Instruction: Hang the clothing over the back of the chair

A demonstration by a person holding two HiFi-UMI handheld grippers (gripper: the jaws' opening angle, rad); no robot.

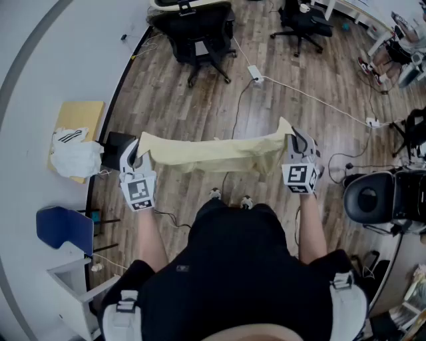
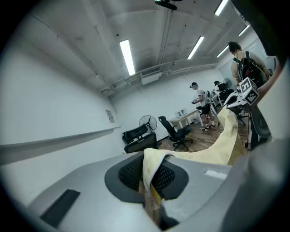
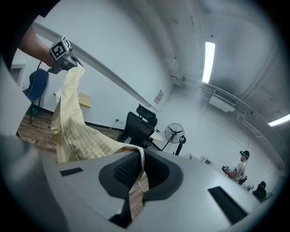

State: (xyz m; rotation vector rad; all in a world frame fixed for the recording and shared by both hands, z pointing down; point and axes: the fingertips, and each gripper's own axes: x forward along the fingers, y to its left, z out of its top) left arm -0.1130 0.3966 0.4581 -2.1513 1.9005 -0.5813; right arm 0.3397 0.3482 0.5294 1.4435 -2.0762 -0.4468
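Note:
A pale yellow checked garment (image 1: pixel 213 153) hangs stretched level between my two grippers, above the wooden floor. My left gripper (image 1: pixel 136 158) is shut on its left end, my right gripper (image 1: pixel 293 145) on its right end. In the left gripper view the cloth (image 2: pixel 152 174) is pinched between the jaws and runs off to the right gripper (image 2: pixel 244 90). In the right gripper view the cloth (image 3: pixel 136 179) is likewise clamped and leads to the left gripper (image 3: pixel 61 53). A black office chair (image 1: pixel 196 30) stands ahead by the wall, well beyond the garment.
A second black chair (image 1: pixel 303 20) stands at the back right, and another chair (image 1: pixel 373 196) close on my right. Cardboard with a white bag (image 1: pixel 76 156) and a blue seat (image 1: pixel 63 226) lie on my left. Cables and a power strip (image 1: pixel 256 73) cross the floor. People (image 2: pixel 199 102) stand farther off.

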